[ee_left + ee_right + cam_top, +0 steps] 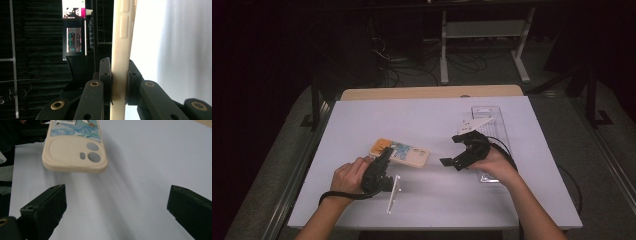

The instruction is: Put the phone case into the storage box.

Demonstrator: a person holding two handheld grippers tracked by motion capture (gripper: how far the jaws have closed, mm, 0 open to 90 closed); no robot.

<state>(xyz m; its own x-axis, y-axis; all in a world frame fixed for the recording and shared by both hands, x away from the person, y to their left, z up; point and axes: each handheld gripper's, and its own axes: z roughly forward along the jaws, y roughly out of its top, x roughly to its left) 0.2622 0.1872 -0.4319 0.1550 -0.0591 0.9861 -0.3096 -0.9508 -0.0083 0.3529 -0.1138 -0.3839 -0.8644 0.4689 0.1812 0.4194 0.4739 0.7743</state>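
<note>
Left hand-held gripper (384, 156) with jaws clamped tight, right hand-held gripper (452, 150) with jaws spread wide.

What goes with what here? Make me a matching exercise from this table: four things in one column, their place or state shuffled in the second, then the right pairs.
Things:
1. phone case
2. left gripper
3. right gripper
4. clear tray

States:
A. jaws wide apart, nothing between them
B. lying at the table's right side
C. clamped by its edge
D. shut on a cream edge

Pairs: 1-C, 2-D, 3-A, 4-B
</note>
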